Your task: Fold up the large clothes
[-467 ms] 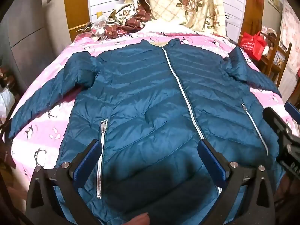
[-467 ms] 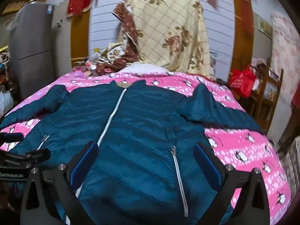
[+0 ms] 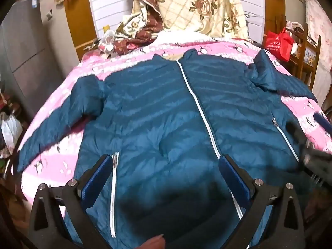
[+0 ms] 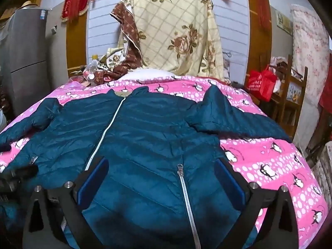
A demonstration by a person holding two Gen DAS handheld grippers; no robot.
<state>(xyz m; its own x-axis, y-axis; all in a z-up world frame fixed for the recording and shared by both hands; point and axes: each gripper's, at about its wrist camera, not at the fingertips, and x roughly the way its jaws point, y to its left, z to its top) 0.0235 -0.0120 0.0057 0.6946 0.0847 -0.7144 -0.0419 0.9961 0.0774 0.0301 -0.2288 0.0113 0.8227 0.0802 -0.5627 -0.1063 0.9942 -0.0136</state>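
Note:
A dark teal quilted jacket [image 3: 157, 112] lies flat, front up and zipped, on a pink penguin-print bedspread [image 3: 47, 161]; it also shows in the right wrist view [image 4: 149, 128]. Both sleeves spread out to the sides. My left gripper [image 3: 166, 168] is open and empty, hovering over the jacket's lower left part by the left pocket zip [image 3: 113, 186]. My right gripper [image 4: 161, 170] is open and empty over the lower right part, straddling the right pocket zip [image 4: 184, 191]. Each gripper shows blurred at the edge of the other's view.
The bedspread [image 4: 269, 161] covers the bed. A cream floral quilt [image 4: 176, 31] hangs at the headboard, with bottles and clutter [image 4: 91, 70] beside it. A red bag [image 4: 261, 81] sits on a wooden shelf at right. A grey fridge [image 4: 22, 51] stands at left.
Both grippers have tilted up and drawn back slightly, so the jacket sits lower in both views. Both stay open. The jacket has not moved.

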